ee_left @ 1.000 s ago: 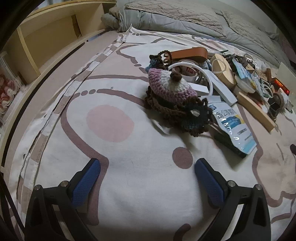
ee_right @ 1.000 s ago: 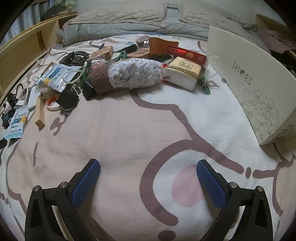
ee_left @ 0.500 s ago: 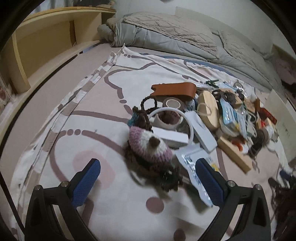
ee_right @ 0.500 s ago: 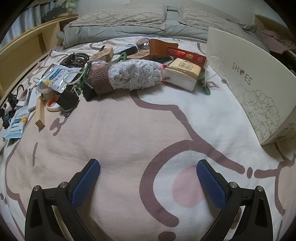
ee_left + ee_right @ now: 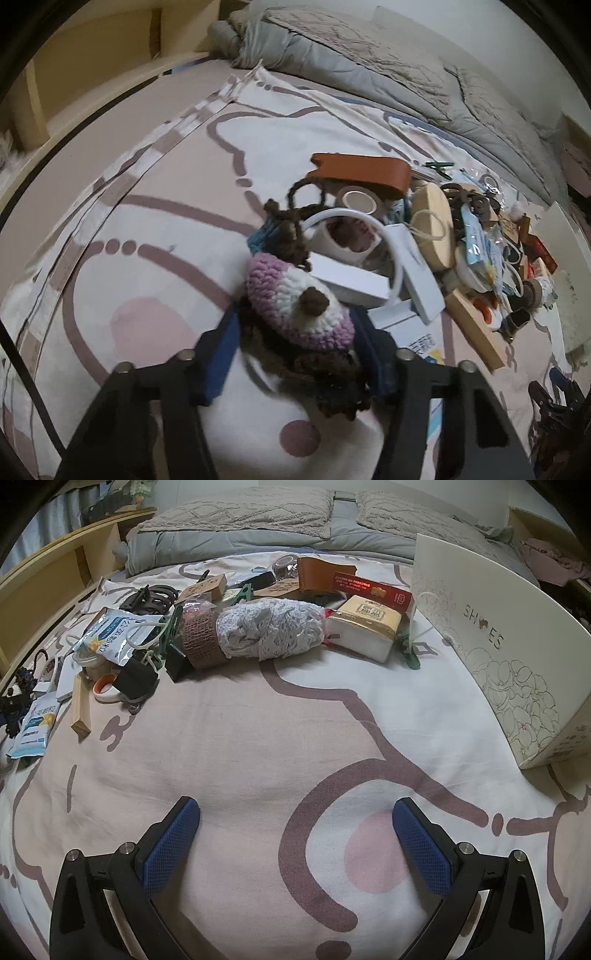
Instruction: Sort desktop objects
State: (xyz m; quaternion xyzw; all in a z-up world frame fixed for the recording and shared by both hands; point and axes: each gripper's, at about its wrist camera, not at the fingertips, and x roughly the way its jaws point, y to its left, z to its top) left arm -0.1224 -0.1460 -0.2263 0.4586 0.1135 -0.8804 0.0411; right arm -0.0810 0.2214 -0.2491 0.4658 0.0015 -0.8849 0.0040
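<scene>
My left gripper is shut on a crocheted piece, purple and white with a brown knob and a dark brown fringe; its blue pads press both sides. Behind it lies a heap of desk items: a brown leather case, a tape roll, white boxes, a round wooden piece and a wooden block. My right gripper is open and empty above the bedsheet. Ahead of it lie a white lace bundle, a yellow tissue pack and a red box.
A white shoe box stands at the right. Grey bedding lies along the far edge. A wooden shelf frame runs along the left. Sachets, clips and an orange tape roll lie at the left in the right wrist view.
My left gripper moved forward to the crocheted piece and shut on it. The right gripper has stayed still and open.
</scene>
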